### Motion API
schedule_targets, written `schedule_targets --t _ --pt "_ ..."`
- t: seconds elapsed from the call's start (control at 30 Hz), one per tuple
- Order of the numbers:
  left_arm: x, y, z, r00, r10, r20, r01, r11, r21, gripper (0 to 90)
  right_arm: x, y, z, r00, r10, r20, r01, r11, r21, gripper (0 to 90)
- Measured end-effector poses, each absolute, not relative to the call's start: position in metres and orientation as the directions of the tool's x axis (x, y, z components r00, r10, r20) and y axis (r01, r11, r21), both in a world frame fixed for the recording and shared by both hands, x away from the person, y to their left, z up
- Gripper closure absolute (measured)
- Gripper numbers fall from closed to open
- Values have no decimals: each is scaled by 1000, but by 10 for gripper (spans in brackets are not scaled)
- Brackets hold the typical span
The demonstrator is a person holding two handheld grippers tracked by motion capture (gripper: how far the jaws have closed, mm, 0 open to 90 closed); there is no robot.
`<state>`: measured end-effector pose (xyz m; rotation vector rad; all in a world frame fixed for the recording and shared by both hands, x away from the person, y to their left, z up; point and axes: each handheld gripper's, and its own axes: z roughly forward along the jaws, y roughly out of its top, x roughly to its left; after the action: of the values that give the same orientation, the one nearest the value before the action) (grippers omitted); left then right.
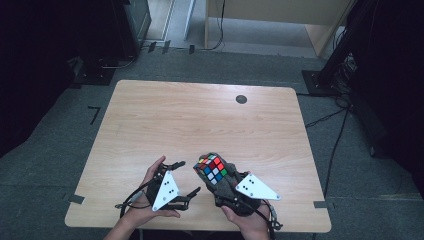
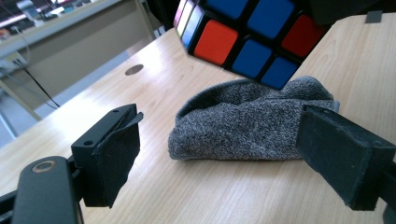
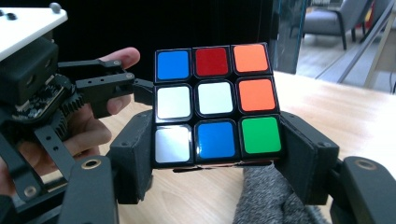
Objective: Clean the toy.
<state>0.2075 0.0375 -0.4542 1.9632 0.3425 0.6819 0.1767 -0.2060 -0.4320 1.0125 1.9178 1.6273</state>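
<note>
Two tools work over the lower middle of the table (image 1: 150,115) in the high view. Right tool (image 1: 212,172): jaws clamped on the lowest row of a scrambled puzzle cube (image 1: 212,167), held clear of the table, as the right gripper view shows at frame centre. Left tool (image 1: 192,176): jaws standing apart with nothing between them, just left of the cube; in the left gripper view the cube (image 2: 243,37) hangs at the upper centre of the frame, above and beyond the open jaws. A grey sock (image 2: 247,121) lies on the table directly beneath the cube, at mid-frame in the left gripper view and at the bottom edge of the right gripper view.

Risks, as judged from this arrangement:
- The grip covers one layer alone. A twist applied by the left tool to the upper layers could lever the cube out of the pads, since smooth stickers offer little friction.
- A dropped cube would likely land on the sock and roll off it.
- If the left tool closes low, its jaws could snag the sock rather than the cube.
- Misaligned layers could jam a turn and strain the hold.
</note>
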Motion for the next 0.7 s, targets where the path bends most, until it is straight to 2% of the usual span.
schedule_targets --t 0.3,0.4,0.47,0.7 --pt "196 25 -458 743 493 454 -144 -544 827 140 176 -200 -432 -636 745 202 322 19 946 345" --pt "189 20 -460 689 483 540 -208 -582 786 148 175 -197 -432 -637 742 211 332 17 943 345" --pt "188 18 -460 675 480 560 -225 -590 776 155 175 -196 -432 -640 738 213 340 23 940 345" --pt "185 22 -461 668 451 592 -279 -586 761 314 176 -194 -433 -654 727 211 360 54 931 345"
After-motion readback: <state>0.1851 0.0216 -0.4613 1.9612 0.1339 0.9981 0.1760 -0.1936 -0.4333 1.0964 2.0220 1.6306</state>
